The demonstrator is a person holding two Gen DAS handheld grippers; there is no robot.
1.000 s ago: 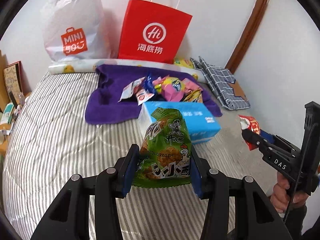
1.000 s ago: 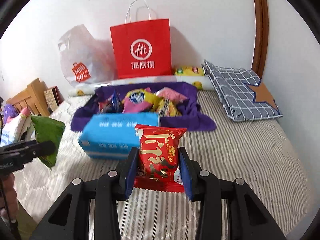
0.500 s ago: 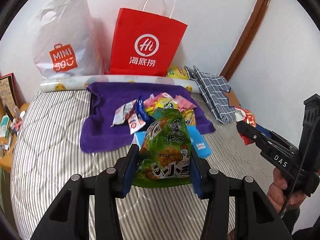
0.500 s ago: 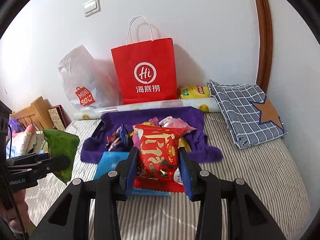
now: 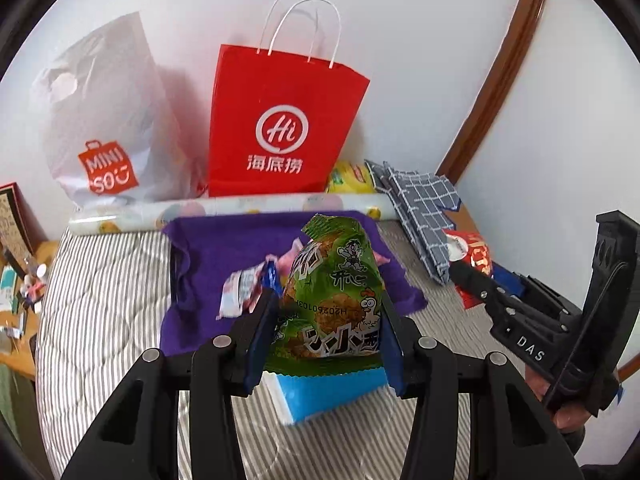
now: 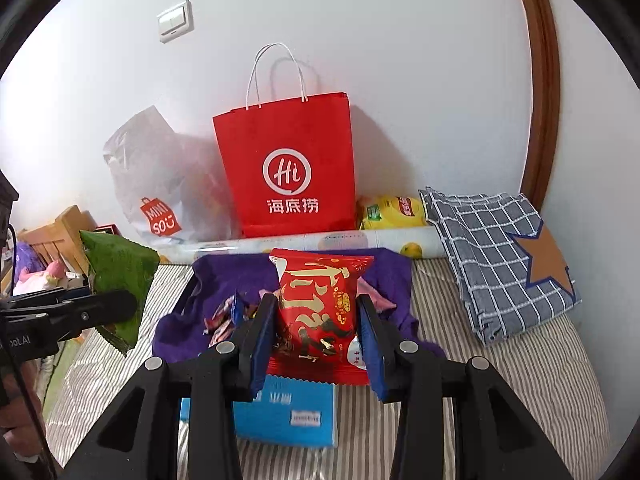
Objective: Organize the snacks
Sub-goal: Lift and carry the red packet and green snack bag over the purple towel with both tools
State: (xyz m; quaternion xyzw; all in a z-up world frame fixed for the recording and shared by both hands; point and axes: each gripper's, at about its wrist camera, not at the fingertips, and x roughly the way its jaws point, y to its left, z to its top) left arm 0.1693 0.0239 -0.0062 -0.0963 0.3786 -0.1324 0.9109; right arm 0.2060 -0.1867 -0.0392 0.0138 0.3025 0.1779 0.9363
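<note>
The left tongs point(image 5: 326, 320) are clamping a green snack packet point(image 5: 334, 300) between their blue pads, gripping its lower half and holding it upright above the bed point(image 5: 104, 300). The right tongs point(image 6: 316, 328) are squeezing a red snack packet point(image 6: 320, 312) the same way — upright, pinched at both sides, clear of the bedding. Each pair is showing at the edge of the other's view, with a hand point(image 5: 568, 416) wrapping the right handle.

Directly below both packets a blue tissue pack point(image 6: 288, 412) is lying on the striped bed. Just beyond it a purple towel point(image 5: 208, 248) is spreading across the cover, carrying a heap of small snack wrappers point(image 5: 244, 288). Behind the towel a patterned roll point(image 6: 360, 240) is lying along the wall, and against the wall a red paper bag point(image 6: 288, 168) is standing beside a white plastic bag point(image 5: 104, 120). A yellow packet point(image 6: 392, 212) is sitting to the right of the red bag, next to a folded checked cloth point(image 6: 496, 252).
</note>
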